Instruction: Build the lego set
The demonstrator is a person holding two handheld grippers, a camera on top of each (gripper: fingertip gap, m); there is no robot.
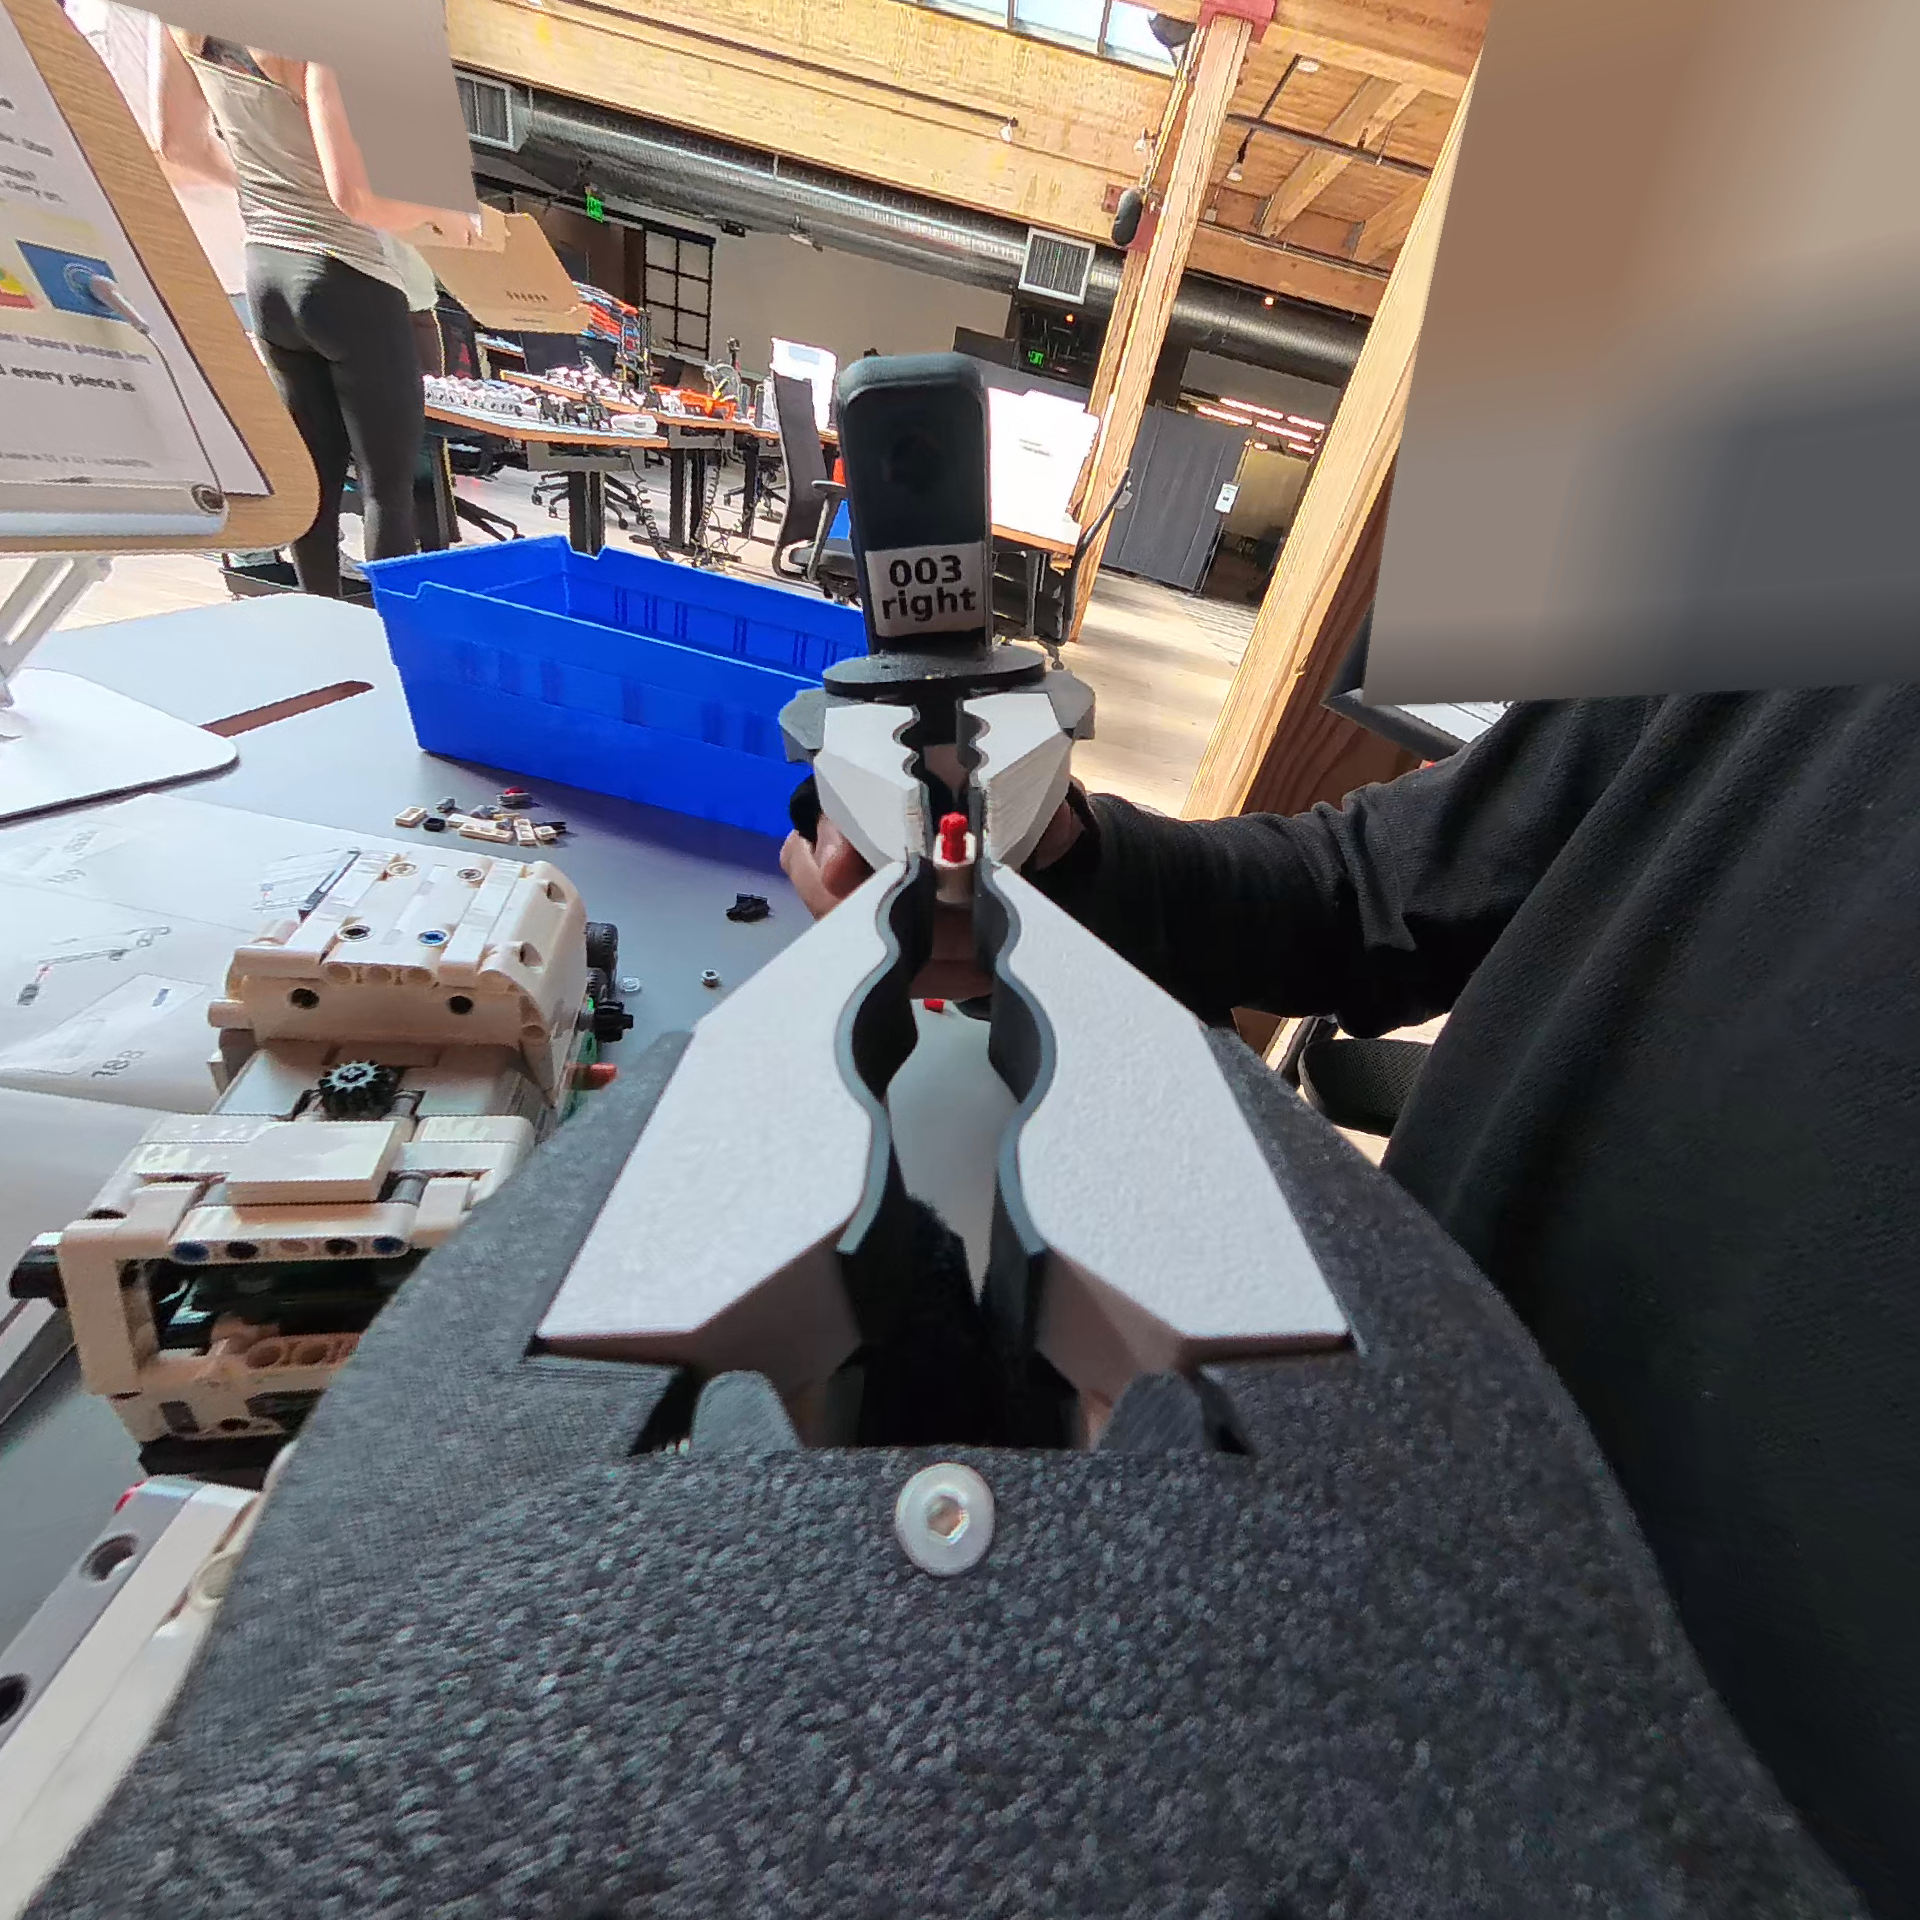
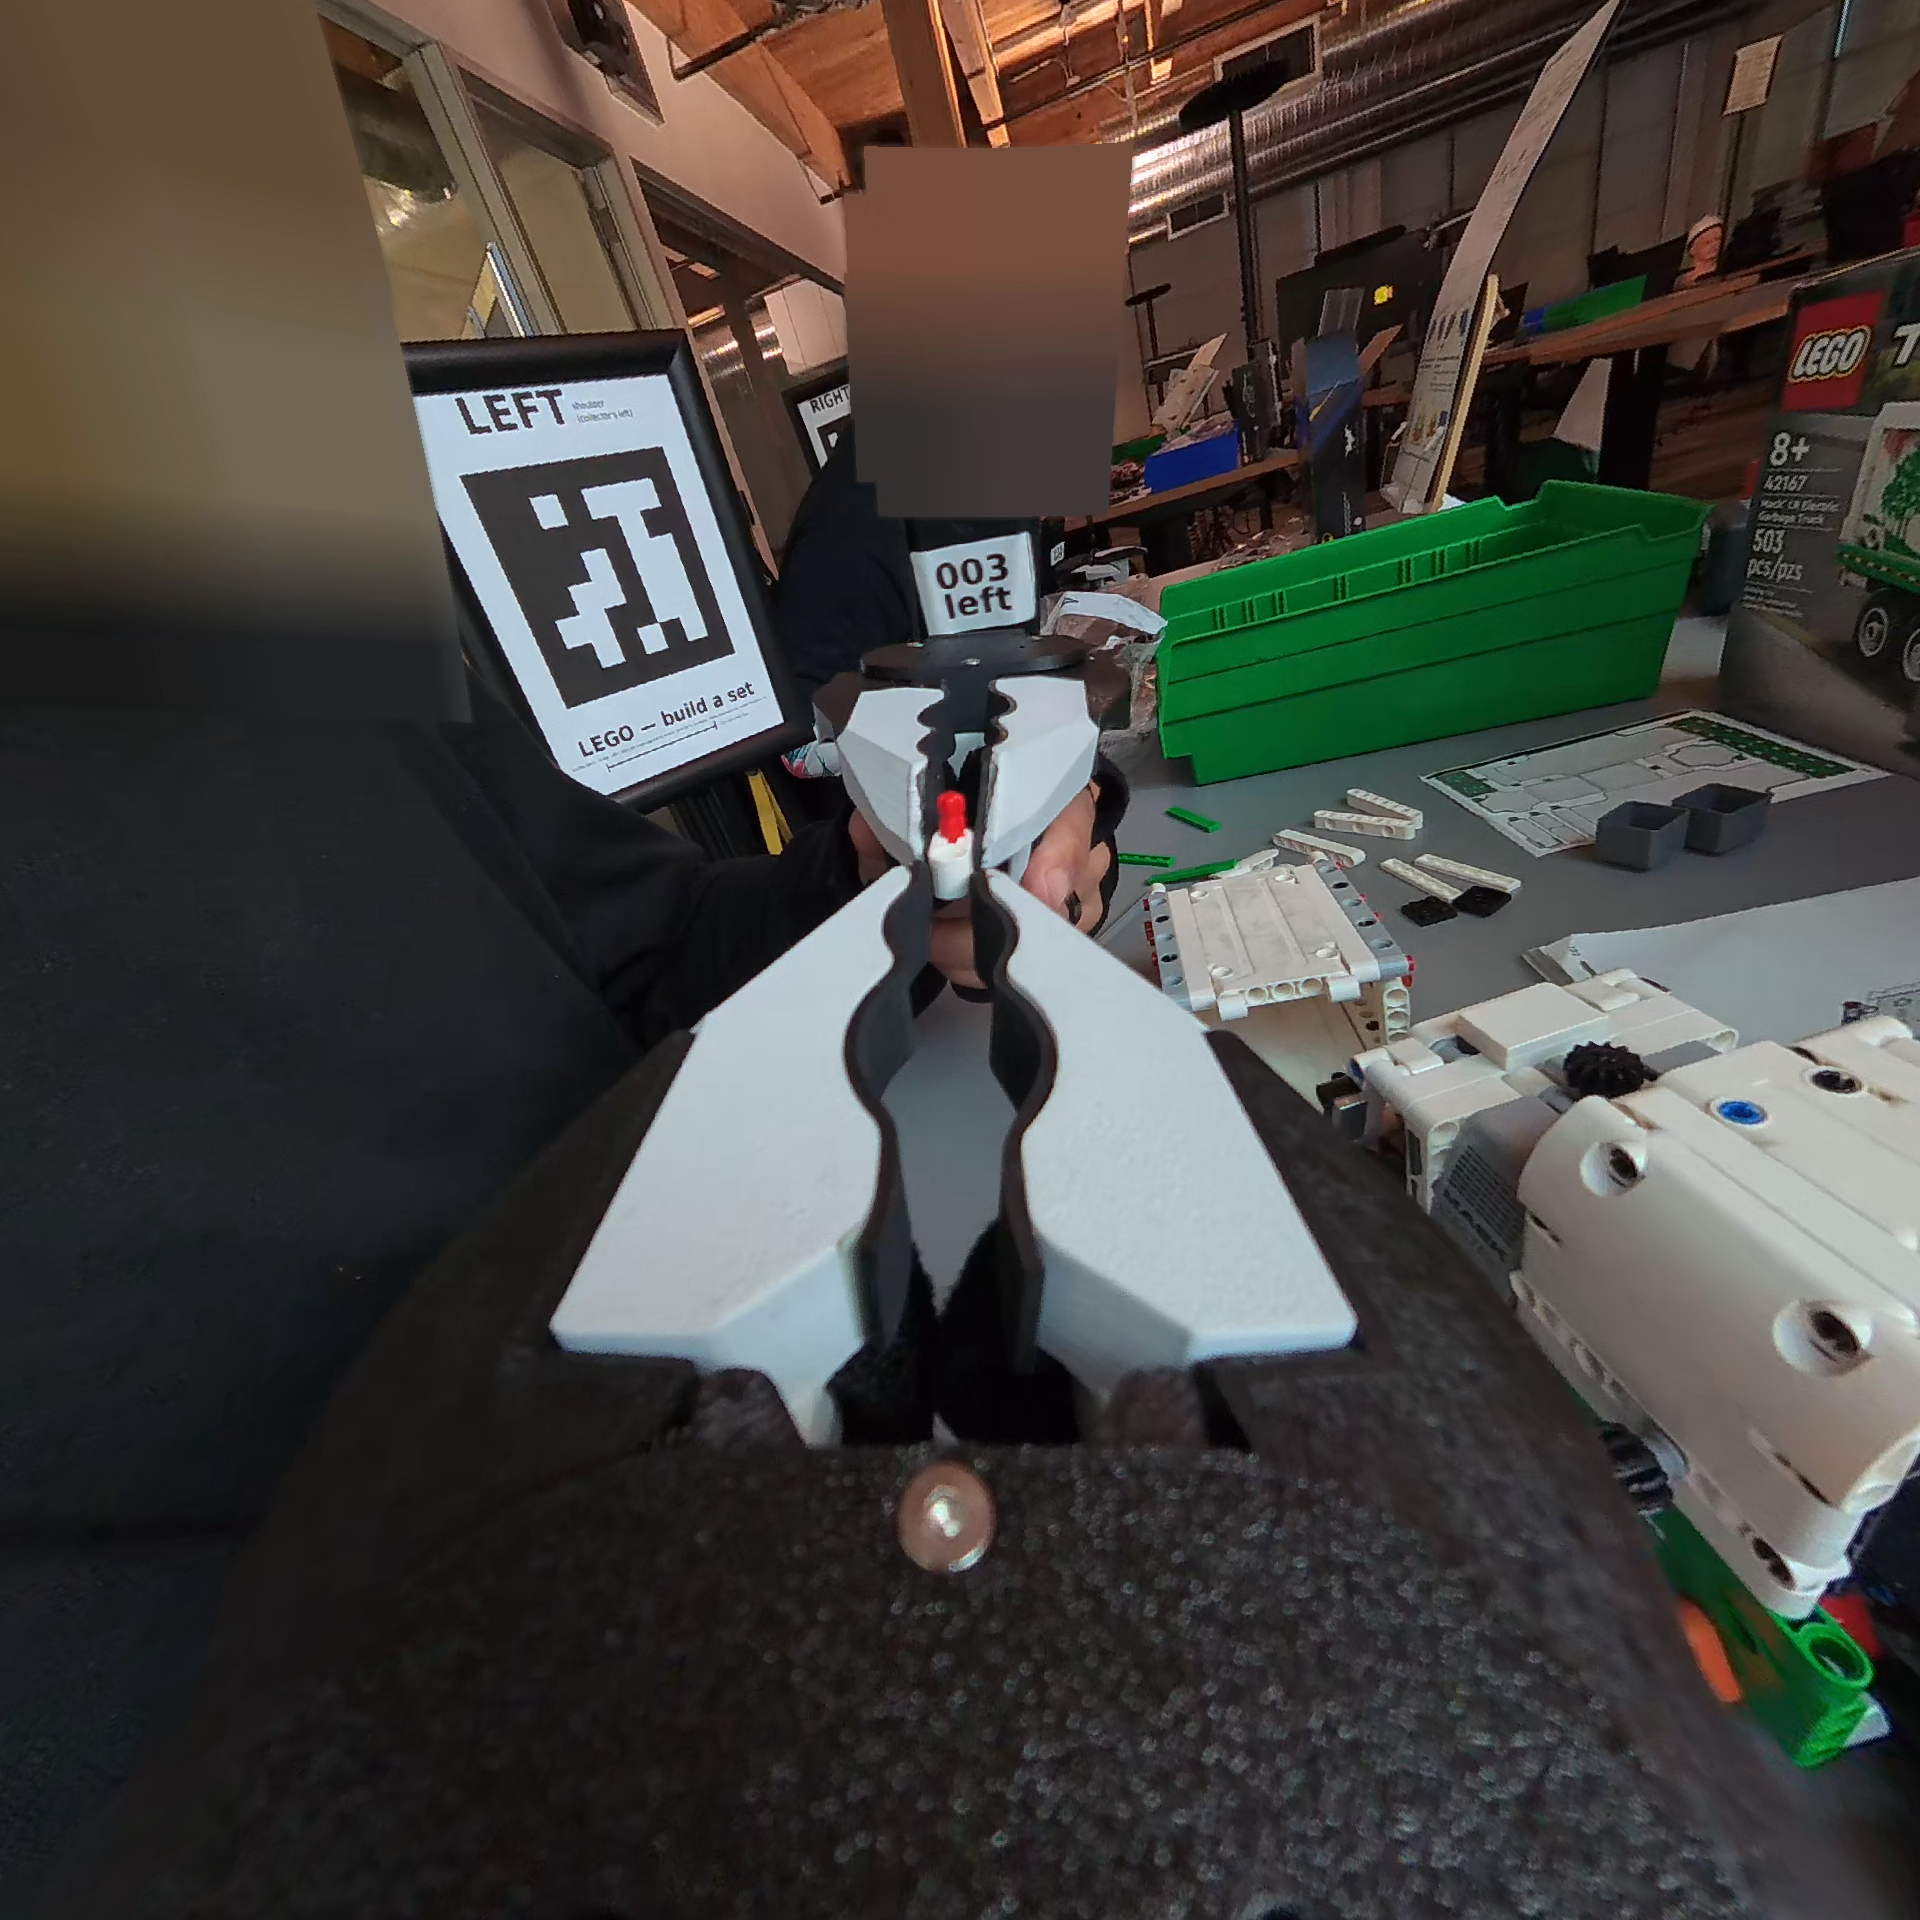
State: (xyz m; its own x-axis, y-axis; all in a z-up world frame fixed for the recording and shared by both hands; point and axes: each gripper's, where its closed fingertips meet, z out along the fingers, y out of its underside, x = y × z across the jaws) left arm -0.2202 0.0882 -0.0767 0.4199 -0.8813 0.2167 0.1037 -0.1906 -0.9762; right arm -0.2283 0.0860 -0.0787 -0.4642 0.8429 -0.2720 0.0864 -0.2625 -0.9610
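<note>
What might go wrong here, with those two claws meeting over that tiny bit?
1. The tiny white-and-red piece is held in mid-air, only at the very tips where the left gripper meets the right gripper; it might slip and drop.
2. Uneven squeezing may pop its red pin out.

My left tool [image 1: 951,883]: white fingers, black wavy pads. Piece [image 1: 951,847] at 12 o'clock: red pin, white base. Truck [image 1: 343,1091] at 9 o'clock: cream-white, black gear. Bin [image 1: 623,675] blue; other bin [image 2: 1423,623] green. Surface [image 1: 675,883] grey.
</note>
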